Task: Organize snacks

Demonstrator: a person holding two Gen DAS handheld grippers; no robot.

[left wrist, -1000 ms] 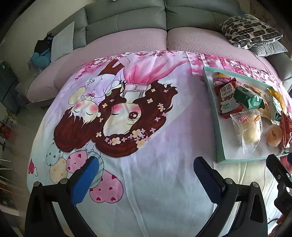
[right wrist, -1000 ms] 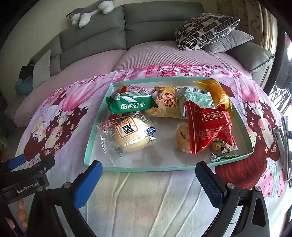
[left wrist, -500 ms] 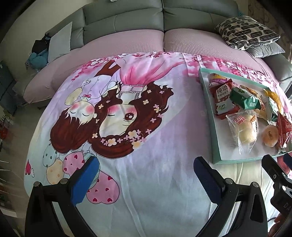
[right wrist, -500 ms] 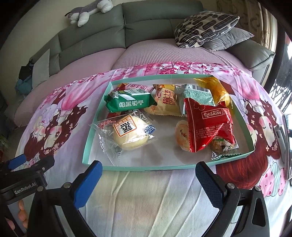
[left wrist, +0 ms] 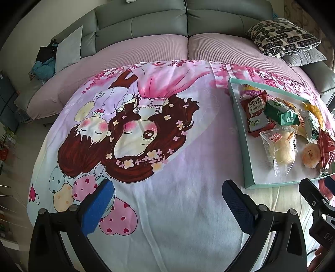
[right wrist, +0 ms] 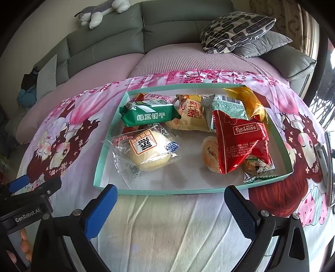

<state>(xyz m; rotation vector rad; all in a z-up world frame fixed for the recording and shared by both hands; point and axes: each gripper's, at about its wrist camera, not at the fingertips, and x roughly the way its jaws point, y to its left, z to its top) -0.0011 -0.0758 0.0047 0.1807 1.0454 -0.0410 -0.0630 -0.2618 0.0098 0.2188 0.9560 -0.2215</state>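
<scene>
A shallow teal tray [right wrist: 100, 167] lies on the cartoon-print cloth and holds several wrapped snacks. Among them are a green biscuit pack [right wrist: 149, 115], a clear-wrapped bun [right wrist: 148, 152], a red Rater Kiss bag [right wrist: 240, 144] and a yellow pack [right wrist: 191, 117]. My right gripper [right wrist: 171, 209] is open and empty, just in front of the tray's near edge. My left gripper [left wrist: 167, 207] is open and empty over the bare cloth, left of the tray [left wrist: 238, 117]. The bun [left wrist: 280, 146] and green pack [left wrist: 280, 114] also show in the left wrist view.
The cartoon cloth [left wrist: 146, 129] covers a round pink cushion. A grey sofa [right wrist: 178, 27] runs behind it, with a patterned pillow [right wrist: 234, 29] at the back right and a plush toy [right wrist: 100, 12] on top. A phone-like object [right wrist: 326, 165] lies at the right edge.
Both grippers have stayed open and empty. The left view has shifted slightly, so the tray sits a little lower and further left in it. The snacks have not moved.
</scene>
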